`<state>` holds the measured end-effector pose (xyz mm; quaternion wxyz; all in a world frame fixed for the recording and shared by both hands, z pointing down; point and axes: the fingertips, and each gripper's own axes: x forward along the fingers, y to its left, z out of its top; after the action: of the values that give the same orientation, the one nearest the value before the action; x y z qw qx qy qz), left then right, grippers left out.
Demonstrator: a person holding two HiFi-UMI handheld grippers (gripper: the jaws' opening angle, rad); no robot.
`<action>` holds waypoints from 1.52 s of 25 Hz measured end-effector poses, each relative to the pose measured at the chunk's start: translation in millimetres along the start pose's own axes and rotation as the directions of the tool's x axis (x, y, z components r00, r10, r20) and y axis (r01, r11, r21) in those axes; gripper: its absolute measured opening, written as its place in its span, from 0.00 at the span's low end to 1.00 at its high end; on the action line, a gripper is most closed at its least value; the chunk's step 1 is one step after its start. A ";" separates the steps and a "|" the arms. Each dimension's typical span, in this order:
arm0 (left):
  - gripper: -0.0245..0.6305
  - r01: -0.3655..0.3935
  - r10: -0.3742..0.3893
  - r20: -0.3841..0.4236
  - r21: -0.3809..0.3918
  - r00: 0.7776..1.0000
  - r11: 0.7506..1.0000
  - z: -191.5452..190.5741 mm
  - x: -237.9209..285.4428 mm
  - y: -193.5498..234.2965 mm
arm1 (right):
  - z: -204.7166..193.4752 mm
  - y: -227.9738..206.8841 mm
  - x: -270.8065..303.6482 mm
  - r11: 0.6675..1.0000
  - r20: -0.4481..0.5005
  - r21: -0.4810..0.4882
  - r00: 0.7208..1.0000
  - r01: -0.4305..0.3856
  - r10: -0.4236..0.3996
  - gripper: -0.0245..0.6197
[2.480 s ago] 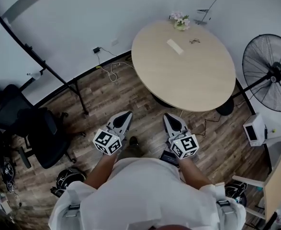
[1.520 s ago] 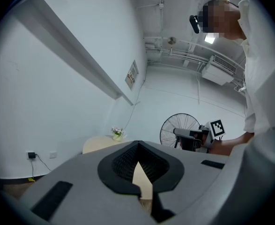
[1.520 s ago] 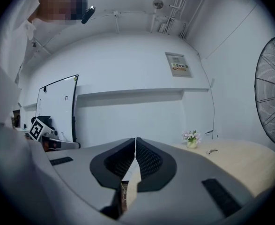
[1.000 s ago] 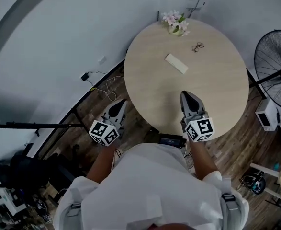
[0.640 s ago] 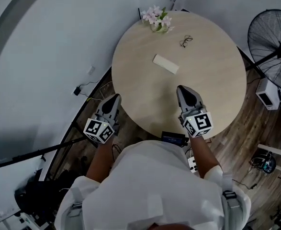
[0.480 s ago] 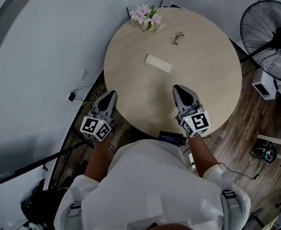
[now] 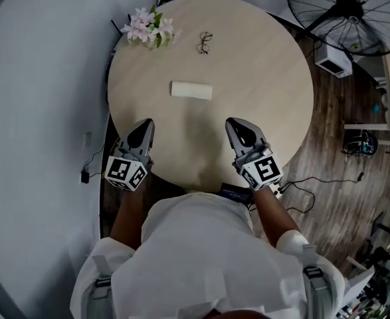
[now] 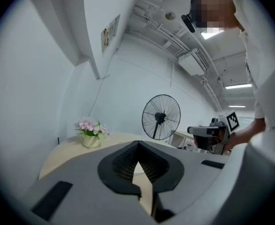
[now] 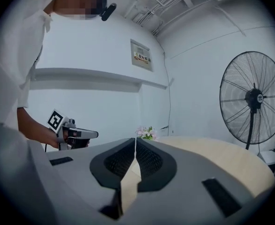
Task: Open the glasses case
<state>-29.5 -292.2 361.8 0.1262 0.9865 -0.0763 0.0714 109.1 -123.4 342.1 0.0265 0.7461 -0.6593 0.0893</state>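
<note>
Glasses case (image 7: 191, 90) lying on the round table (image 7: 274, 111), long axis left to right, beyond and between the grippers. Left gripper (image 7: 142, 130) and right gripper (image 7: 240, 130): jaws pressed together, holding nothing. Neither is clearly nearer.

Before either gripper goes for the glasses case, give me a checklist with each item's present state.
1. Glasses case in view, flat on the table: ok.
2. Room around the case: ok; the glasses and flowers lie apart, beyond it.
3. Left gripper empty: ok, nothing between its jaws.
4. Right gripper empty: ok.
5. Jaws apart for a grasp: not ok, both are together.
6. Which edge of the case opens: cannot tell.
</note>
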 end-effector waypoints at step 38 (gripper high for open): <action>0.05 0.182 -0.125 -0.193 0.317 0.973 0.931 -163.1 101.9 40.3 | -225.8 -53.8 110.6 0.649 -0.327 -0.745 0.932 -0.154 -0.154 0.17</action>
<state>43.5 -301.8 544.0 -0.0308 0.9869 0.0255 0.1565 152.7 -189.2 586.8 0.4572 0.6358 -0.6190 -0.0593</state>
